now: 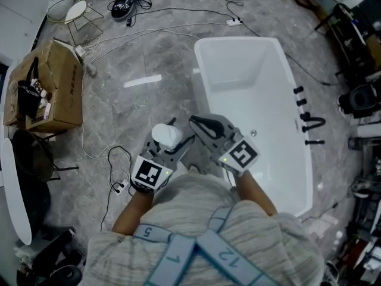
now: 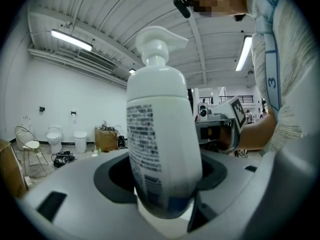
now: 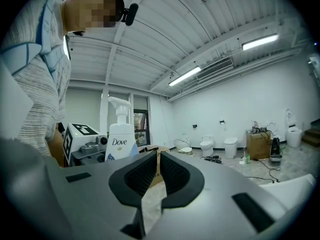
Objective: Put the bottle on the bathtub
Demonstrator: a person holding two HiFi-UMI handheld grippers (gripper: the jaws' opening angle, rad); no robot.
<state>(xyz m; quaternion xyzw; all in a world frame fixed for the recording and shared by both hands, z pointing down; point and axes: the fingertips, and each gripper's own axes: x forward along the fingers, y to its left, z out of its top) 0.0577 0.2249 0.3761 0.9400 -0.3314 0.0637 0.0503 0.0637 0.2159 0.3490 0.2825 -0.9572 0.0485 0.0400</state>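
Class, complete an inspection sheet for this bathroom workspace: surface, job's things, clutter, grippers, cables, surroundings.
Surface: grey marbled floor.
Job's things: white pump bottle upright in the left gripper; white bathtub, nothing seen inside.
Clutter: cardboard box, wire chair.
Grippers: left gripper shut on the pump bottle; right gripper shut, empty.
Cables: white cables trail across the floor; power strip.
Surroundings: black taps on the bathtub rim; toilet at the far wall.

Bathroom mock-up in an industrial hall: freestanding bathtub (image 1: 238, 70), toilets (image 3: 206, 145), floor cables (image 1: 178, 9), strip-lit ceiling (image 3: 200, 29).
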